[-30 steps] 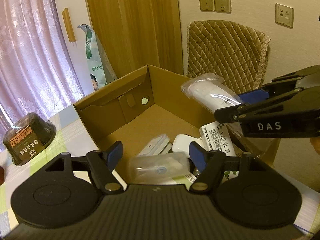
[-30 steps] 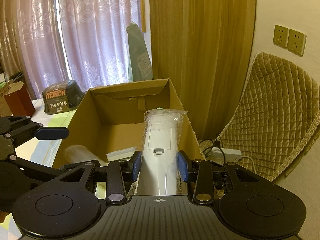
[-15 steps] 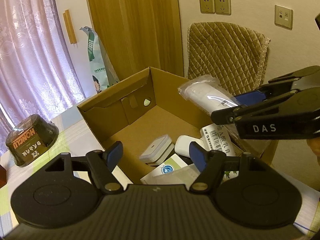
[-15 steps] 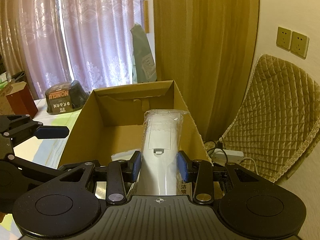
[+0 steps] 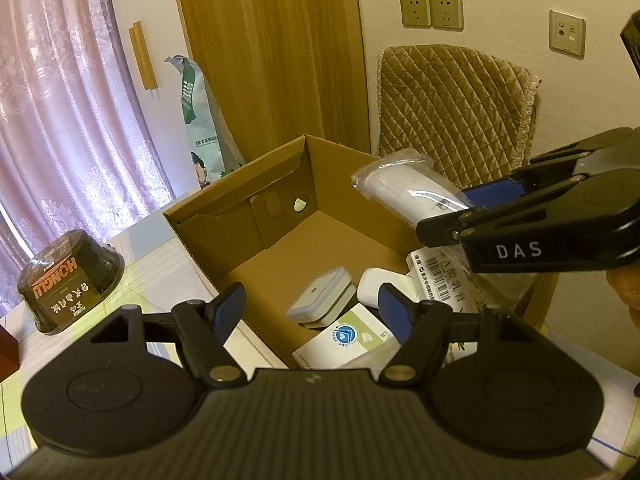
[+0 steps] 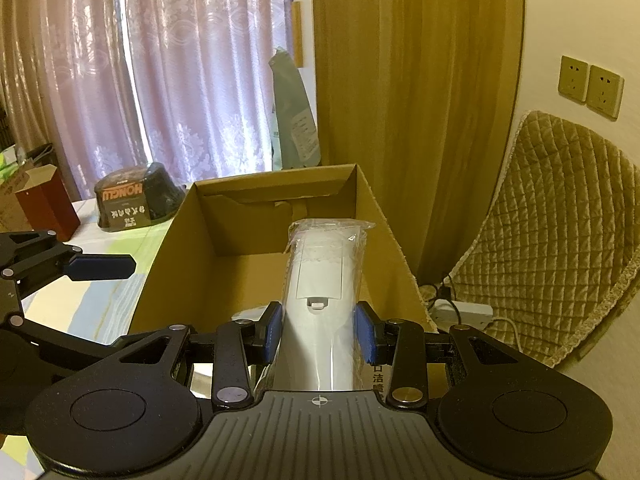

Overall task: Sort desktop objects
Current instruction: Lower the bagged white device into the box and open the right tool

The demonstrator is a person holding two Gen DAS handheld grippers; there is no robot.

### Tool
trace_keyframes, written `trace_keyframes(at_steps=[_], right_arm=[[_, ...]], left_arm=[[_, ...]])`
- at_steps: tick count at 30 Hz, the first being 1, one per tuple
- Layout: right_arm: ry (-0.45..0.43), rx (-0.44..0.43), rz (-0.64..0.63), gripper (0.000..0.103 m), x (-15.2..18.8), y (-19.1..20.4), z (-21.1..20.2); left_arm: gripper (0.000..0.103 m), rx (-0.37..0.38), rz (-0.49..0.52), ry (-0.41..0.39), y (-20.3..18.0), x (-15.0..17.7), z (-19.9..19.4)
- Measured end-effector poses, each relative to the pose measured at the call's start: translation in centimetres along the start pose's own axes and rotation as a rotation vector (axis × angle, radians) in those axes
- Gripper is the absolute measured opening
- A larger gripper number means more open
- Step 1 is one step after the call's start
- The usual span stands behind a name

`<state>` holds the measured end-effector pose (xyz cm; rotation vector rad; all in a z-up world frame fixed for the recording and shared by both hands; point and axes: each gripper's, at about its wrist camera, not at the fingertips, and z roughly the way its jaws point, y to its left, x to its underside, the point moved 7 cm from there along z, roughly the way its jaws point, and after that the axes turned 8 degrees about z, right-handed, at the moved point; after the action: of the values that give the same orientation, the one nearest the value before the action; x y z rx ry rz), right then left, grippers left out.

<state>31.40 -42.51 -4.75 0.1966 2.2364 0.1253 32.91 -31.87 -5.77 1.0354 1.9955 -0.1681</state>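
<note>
An open cardboard box [image 5: 224, 236] [image 6: 176, 276] stands on the table. My right gripper [image 6: 320, 320] [image 5: 472, 208] is shut on a white device in a clear bag [image 6: 326, 264] [image 5: 404, 192] and holds it above the box's right side. At the box's near edge my left gripper [image 5: 310, 300] hovers open with nothing between its fingers; one of its fingers [image 6: 100, 266] shows in the right wrist view. In the box lie a small white-grey case [image 5: 320, 298], a white-green carton [image 5: 346, 340], a white rounded item [image 5: 380, 290] and a barcoded packet [image 5: 444, 276].
A black bowl-shaped pack [image 5: 68, 280] [image 6: 134, 200] sits on the table left of the box, with a red-brown box [image 6: 48, 204] further left. A quilted chair [image 5: 452, 108] stands behind, a green bag [image 5: 200, 128] leans by the curtain, and a power strip [image 6: 460, 310] lies on the floor.
A clear-wrapped packet that lay between my left fingers has dropped from sight. The left gripper has lifted back from the box. The right gripper has kept its hold and risen slightly.
</note>
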Motion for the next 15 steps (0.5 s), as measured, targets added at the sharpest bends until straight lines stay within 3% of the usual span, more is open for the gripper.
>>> trace_keyframes(at_steps=[15], right_arm=[[0.006,-0.005,0.000,0.038,0.11,0.38,0.57]], left_arm=[[0.069,0.003,-0.010,0.007,0.02,0.15,0.01]])
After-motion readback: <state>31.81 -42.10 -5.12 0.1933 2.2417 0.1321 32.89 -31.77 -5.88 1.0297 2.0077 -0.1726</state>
